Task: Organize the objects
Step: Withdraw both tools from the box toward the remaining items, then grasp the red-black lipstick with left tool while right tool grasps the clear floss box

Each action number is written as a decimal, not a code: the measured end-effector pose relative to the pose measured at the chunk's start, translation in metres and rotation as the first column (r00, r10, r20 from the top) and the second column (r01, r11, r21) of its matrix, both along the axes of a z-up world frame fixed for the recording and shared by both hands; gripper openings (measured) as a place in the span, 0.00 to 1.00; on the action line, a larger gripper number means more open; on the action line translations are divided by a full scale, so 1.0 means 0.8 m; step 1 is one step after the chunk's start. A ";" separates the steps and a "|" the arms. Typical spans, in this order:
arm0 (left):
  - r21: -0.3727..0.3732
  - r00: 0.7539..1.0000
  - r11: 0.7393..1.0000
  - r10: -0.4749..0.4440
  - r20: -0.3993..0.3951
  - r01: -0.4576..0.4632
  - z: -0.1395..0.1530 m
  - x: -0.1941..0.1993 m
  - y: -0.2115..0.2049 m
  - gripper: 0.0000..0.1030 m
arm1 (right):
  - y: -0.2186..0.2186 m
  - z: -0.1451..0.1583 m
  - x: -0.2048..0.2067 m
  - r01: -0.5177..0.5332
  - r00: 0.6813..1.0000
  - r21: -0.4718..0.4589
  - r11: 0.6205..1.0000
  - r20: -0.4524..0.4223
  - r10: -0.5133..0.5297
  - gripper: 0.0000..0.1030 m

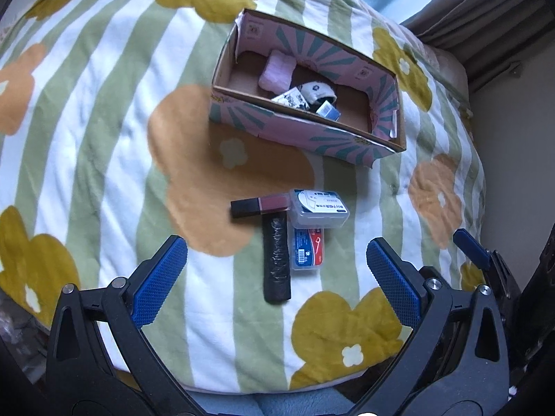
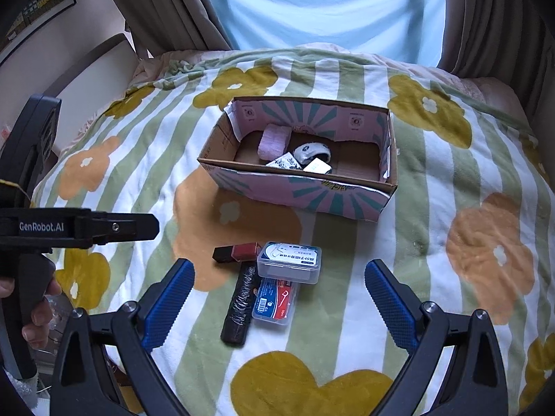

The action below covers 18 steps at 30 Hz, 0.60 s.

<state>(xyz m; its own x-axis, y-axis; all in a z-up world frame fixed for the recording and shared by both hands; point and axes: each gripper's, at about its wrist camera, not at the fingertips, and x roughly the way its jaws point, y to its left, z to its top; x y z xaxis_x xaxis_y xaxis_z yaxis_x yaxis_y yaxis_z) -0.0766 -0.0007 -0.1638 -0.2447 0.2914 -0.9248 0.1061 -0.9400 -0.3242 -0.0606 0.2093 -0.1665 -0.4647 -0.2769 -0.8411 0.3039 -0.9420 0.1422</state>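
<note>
An open cardboard box (image 1: pixel 298 135) (image 2: pixel 298 194) with pink and teal print sits on the bed and holds a pink pad (image 1: pixel 276 71) (image 2: pixel 274 143) and several small items. In front of it lie a dark red and black lipstick case (image 1: pixel 258 206) (image 2: pixel 237 252), a black roll (image 1: pixel 276 260) (image 2: pixel 241 306), a clear floss box (image 1: pixel 319 208) (image 2: pixel 289 261) and a red and blue floss pack (image 1: pixel 308 251) (image 2: pixel 275 300). My left gripper (image 1: pixel 277 274) is open above the pile. My right gripper (image 2: pixel 279 294) is open above it too. Both are empty.
The bed has a striped blanket with flowers (image 1: pixel 104 138) (image 2: pixel 451 208). Curtains (image 2: pixel 485 17) and a window (image 2: pixel 312 7) stand behind it. A wall with a framed picture (image 2: pixel 38 3) is on the left. The left gripper's body (image 2: pixel 69 228) shows at the left edge.
</note>
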 end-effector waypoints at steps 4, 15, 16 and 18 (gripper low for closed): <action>0.028 0.998 1.000 0.010 0.065 -0.011 -0.062 -0.023 0.010 1.00 | -0.010 -0.052 -0.010 0.022 0.999 0.007 1.000 0.031 -0.022 0.95; 0.051 0.987 0.999 0.003 0.164 -0.012 -0.181 -0.070 0.027 0.99 | -0.026 -0.158 -0.027 0.102 0.993 0.048 0.994 0.061 -0.104 0.95; 0.055 0.985 0.998 0.006 0.170 -0.016 -0.188 -0.072 0.027 0.99 | -0.027 -0.162 -0.028 0.106 0.992 0.055 0.993 0.059 -0.109 0.95; 0.057 0.984 0.998 0.011 0.179 -0.022 -0.198 -0.076 0.030 0.99 | -0.030 -0.168 -0.031 0.112 0.992 0.067 0.991 0.055 -0.115 0.95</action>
<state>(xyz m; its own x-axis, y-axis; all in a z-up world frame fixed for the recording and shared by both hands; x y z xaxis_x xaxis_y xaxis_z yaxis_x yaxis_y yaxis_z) -0.1373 0.0232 -0.3221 -0.0822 0.3439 -0.9354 0.1824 -0.9175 -0.3533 -0.0850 0.1857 -0.3010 -0.4399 -0.1701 -0.8818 0.1873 -0.9777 0.0951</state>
